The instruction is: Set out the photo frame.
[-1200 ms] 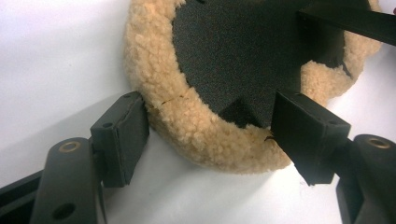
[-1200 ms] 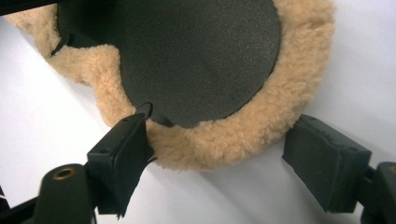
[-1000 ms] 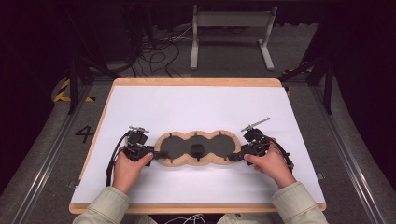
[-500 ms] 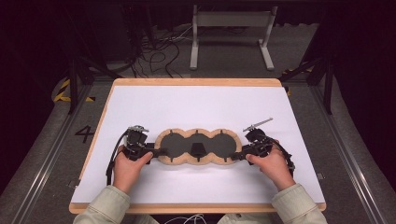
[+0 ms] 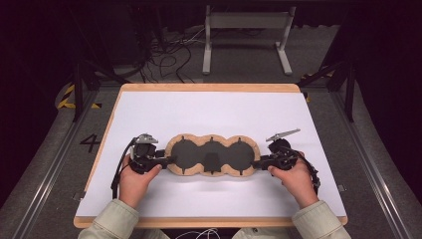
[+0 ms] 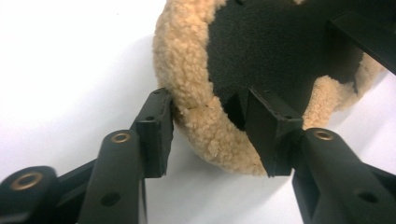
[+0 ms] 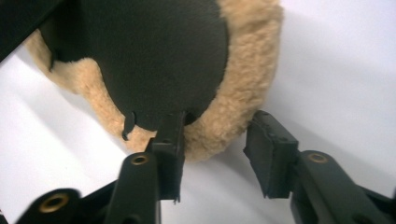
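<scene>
We see one long tan fleece-rimmed pad with three round black centres, lying flat on the counter a little toward six o'clock of its middle, its length running from nine to three o'clock. We count three black circles in it, joined in a row, with small black tabs at their edges.

At its nine o'clock end sits the left gripper. In the left gripper view, its jaws are spread on either side of the fleece rim, one outside against the pile and one on the black inner side; we cannot tell whether they press it. At the three o'clock end sits the right gripper. In the right gripper view, its jaws are also spread: one lies on the black centre at the rim, the other stands apart from the fleece on the outside.

We count two hands, each on a gripper, with pale sleeves coming in from six o'clock.

The counter is covered with a white sheet and has a light wooden edge. Beyond it at twelve o'clock the room is dark, with a grey floor, one white metal stand, and loose cables. A painted figure four marks the floor at nine o'clock.
</scene>
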Demonstrator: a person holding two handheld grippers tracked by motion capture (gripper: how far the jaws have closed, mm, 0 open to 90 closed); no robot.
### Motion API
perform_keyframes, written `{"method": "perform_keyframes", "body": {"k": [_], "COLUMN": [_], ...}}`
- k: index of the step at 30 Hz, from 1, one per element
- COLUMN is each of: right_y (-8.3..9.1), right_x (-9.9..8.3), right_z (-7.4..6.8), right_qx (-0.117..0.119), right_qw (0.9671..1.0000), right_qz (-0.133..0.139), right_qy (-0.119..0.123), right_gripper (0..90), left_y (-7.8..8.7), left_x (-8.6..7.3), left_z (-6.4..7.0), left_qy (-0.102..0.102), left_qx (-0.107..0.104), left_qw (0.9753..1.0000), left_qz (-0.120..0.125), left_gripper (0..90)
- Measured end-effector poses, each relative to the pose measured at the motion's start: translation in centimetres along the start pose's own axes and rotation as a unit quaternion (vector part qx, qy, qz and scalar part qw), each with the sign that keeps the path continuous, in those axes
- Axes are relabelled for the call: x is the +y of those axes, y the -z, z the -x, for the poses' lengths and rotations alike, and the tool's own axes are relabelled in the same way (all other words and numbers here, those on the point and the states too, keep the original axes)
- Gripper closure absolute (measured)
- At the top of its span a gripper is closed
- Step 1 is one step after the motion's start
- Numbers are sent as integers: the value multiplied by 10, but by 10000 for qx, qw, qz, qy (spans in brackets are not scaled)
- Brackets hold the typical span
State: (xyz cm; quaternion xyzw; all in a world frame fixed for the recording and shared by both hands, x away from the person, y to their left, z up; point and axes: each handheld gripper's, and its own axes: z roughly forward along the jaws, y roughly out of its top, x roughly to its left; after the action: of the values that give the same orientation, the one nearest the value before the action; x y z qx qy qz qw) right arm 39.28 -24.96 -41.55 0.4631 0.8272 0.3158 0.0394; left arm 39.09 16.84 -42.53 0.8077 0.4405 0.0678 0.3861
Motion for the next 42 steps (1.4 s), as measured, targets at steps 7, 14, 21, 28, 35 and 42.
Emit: {"method": "perform_keyframes", "body": {"k": [7, 14, 21, 28, 35, 42], "right_y": [4, 13, 13, 21, 29, 35], "right_x": [1, 3, 0, -9, -21, -28], "right_z": [-2, -6, -5, -11, -15, -16], "right_qx": [-209, -584, -675, -604, -452, -223], "right_qw": [9997, 9969, 9954, 9948, 9940, 9937], "right_qz": [123, 471, 479, 470, 450, 421], "right_qy": [71, 244, 485, 674, 891, 1013], "right_gripper": [643, 681, 683, 701, 692, 693], "left_y": [2, 6, 5, 17, 25, 30], "left_x": [0, 2, -1, -9, -16, -23], "left_z": [2, 7, 9, 12, 13, 15], "left_qy": [-3, -277, -540, -570, -600, -649], "left_qx": [50, 167, 200, -24, -229, -356], "left_qw": [9999, 9987, 9977, 9976, 9974, 9970], "left_qz": [122, 396, 348, 385, 327, 237], "left_gripper": [581, 609, 612, 636, 687, 720]}}
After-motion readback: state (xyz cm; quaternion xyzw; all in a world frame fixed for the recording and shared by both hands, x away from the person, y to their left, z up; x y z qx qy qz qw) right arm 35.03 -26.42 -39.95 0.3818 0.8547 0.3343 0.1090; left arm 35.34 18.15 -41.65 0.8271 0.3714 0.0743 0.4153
